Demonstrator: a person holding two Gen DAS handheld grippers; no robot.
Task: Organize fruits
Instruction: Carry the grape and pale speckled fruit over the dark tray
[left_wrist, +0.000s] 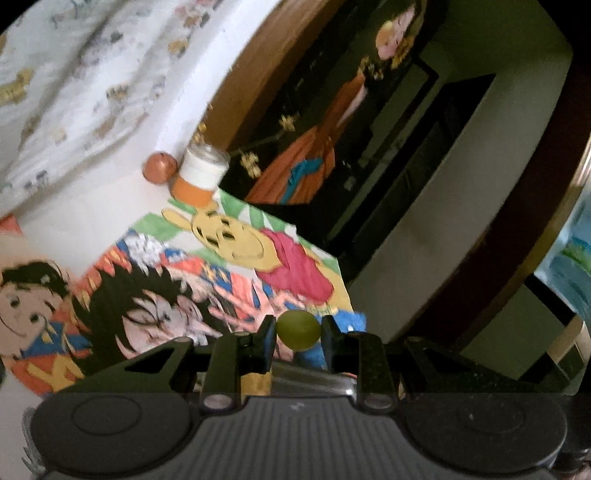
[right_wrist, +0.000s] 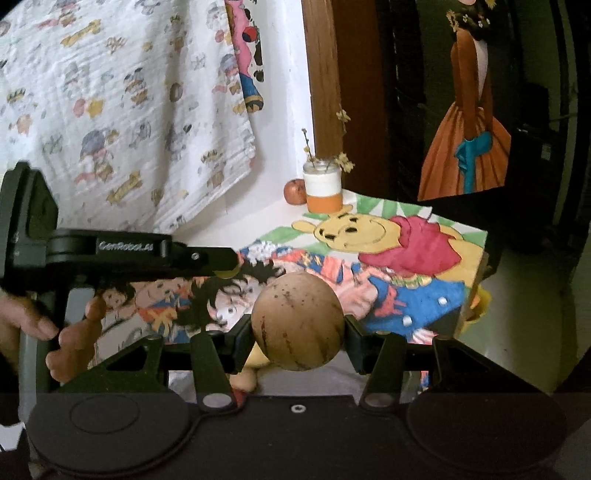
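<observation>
Left gripper (left_wrist: 298, 328), nearest the lens in the left wrist view: fingers drawn in close, pinching a small green grape (left_wrist: 298, 329) between the pads. Grape sits at 6 o'clock of the frame centre, lifted over the near edge of a table covered in cartoon drawings (left_wrist: 229, 266).

Right gripper (right_wrist: 298, 326): fingers spread moderately wide and pressed on both sides of a round brown fruit (right_wrist: 298, 322), speckled skin, lifted above the drawings (right_wrist: 406, 266). Fruit fills the middle of the right wrist view, just below centre.

At 9 o'clock in the right wrist view, the left gripper (right_wrist: 225, 271) seen side-on, a hand (right_wrist: 70, 339) wrapped on its grip. A bit of green shows at its tip.

Containers: one jar (left_wrist: 199, 173), white upper band, orange lower band, at 11 o'clock from the grape at the far corner of the table. In the right wrist view the jar (right_wrist: 322, 186) holds thin dry stems with small pale flowers. A red apple (left_wrist: 159, 167) sits touching or just beside the jar, on its left; same in the right wrist view (right_wrist: 294, 191).

Under the right gripper, at 6 o'clock, small yellowish rounded things (right_wrist: 245, 380), mostly hidden; cannot tell what they are.

Behind: a patterned white cloth (right_wrist: 122, 103) hanging, a wooden post (right_wrist: 325, 81), a painting of a figure in an orange dress (right_wrist: 469, 140).
</observation>
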